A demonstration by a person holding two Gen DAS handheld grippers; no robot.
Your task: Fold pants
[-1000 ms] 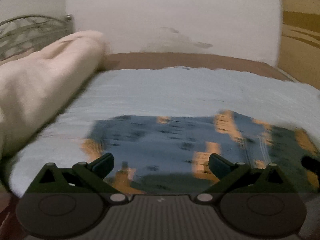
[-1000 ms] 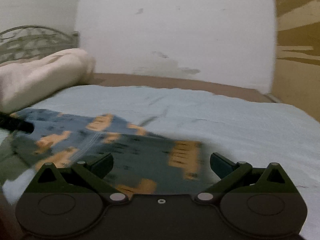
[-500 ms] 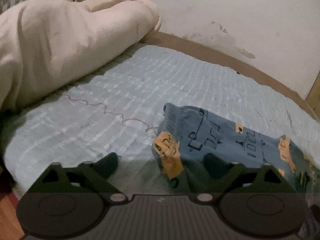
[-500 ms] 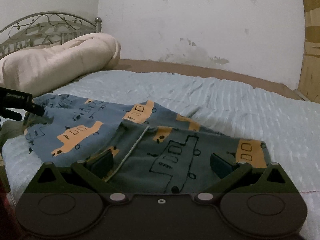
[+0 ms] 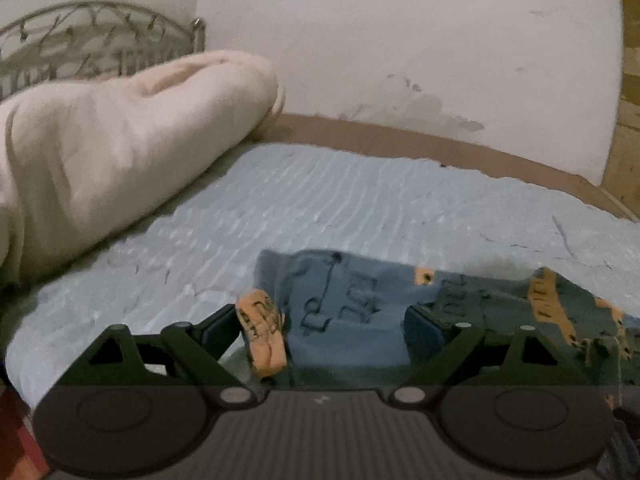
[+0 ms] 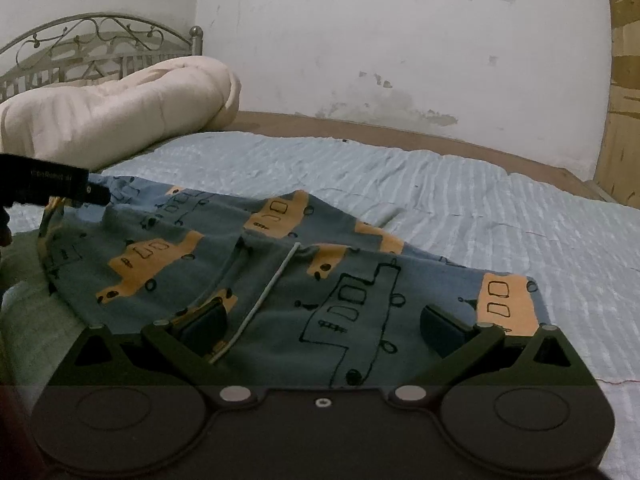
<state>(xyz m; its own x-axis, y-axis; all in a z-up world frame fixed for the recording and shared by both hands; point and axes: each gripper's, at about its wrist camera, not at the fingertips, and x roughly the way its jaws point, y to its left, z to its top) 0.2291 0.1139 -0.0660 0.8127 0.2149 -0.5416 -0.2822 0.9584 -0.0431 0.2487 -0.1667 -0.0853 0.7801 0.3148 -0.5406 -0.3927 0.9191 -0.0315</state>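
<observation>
Blue pants (image 6: 280,264) printed with orange buses lie crumpled on the light blue bedsheet (image 6: 480,208); a white drawstring (image 6: 272,284) runs across their middle. My right gripper (image 6: 322,322) hovers low over their near edge, open, with its fingers spread wide over the cloth. My left gripper (image 5: 320,328) is open at the left end of the pants (image 5: 352,296), where a bunched orange fold (image 5: 264,340) lies just inside its left finger. The pads do not press the cloth. In the right wrist view the left gripper (image 6: 60,188) shows as a black body at the far left.
A rolled cream duvet (image 5: 100,152) lies along the left side of the bed below a metal headboard (image 6: 92,40). A stained white wall stands behind the bed, and wooden furniture (image 6: 624,120) is at the far right. The brown mattress edge (image 6: 400,132) runs along the far side.
My left gripper swung and dropped toward the left end of the pants, which now lies between its fingers. My right gripper came closer to the pants early on, then held still.
</observation>
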